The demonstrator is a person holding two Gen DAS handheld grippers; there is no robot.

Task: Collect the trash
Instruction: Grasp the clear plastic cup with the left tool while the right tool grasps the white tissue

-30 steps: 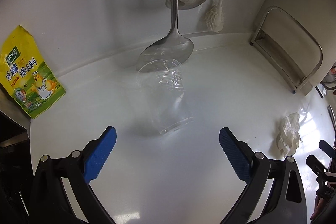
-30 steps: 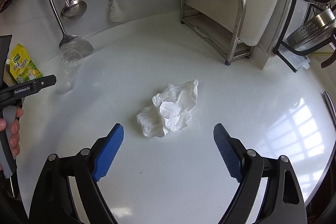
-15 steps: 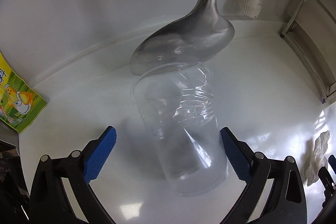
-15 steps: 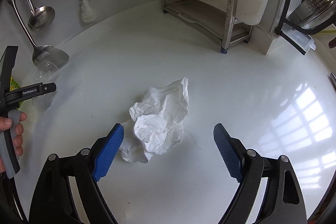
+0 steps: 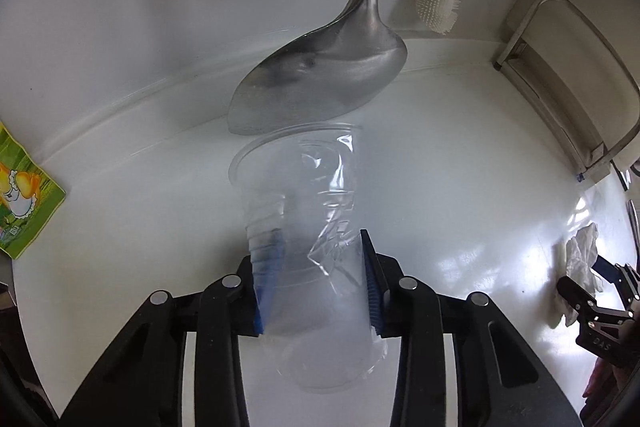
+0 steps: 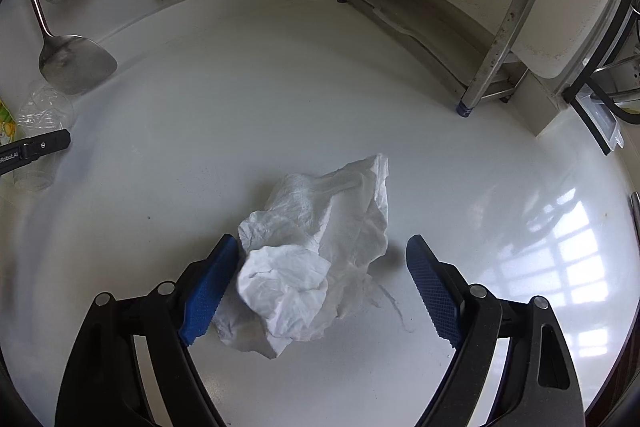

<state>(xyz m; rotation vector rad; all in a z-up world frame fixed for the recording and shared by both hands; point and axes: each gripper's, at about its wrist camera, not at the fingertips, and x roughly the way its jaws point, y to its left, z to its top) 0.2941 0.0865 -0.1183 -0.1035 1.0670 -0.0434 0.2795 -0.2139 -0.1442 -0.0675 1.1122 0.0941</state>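
Here, the left gripper (image 5: 318,287) has its blue fingers (image 5: 267,291) on either side of the cup (image 5: 308,227), a clear plastic one standing on the white table (image 5: 440,163); the fingers are closing, both pads press its wall low down, and the wall is creased and buckled on the right side. The cup's rim lies on the far side of the fingers, its base nearer than the pads. Just beyond the rim hangs a steel spatula (image 5: 320,83), its blade overlapping the rim in the view; whether they touch I cannot tell. A white brush (image 5: 438,3) hangs at the wall further right, and a green-yellow packet (image 5: 24,203) leans at the left edge. The right gripper (image 6: 320,283) is spread wide over the tissue (image 6: 320,251), a crumpled white wad lying on the table. The wad sits between the fingers but off-centre: the left finger (image 6: 208,287) is touching or just beside its edge, while the right one stands apart from it, bare table between. Most of the wad reaches farther than the fingertips. A metal rack (image 6: 480,27) stands at the far right.
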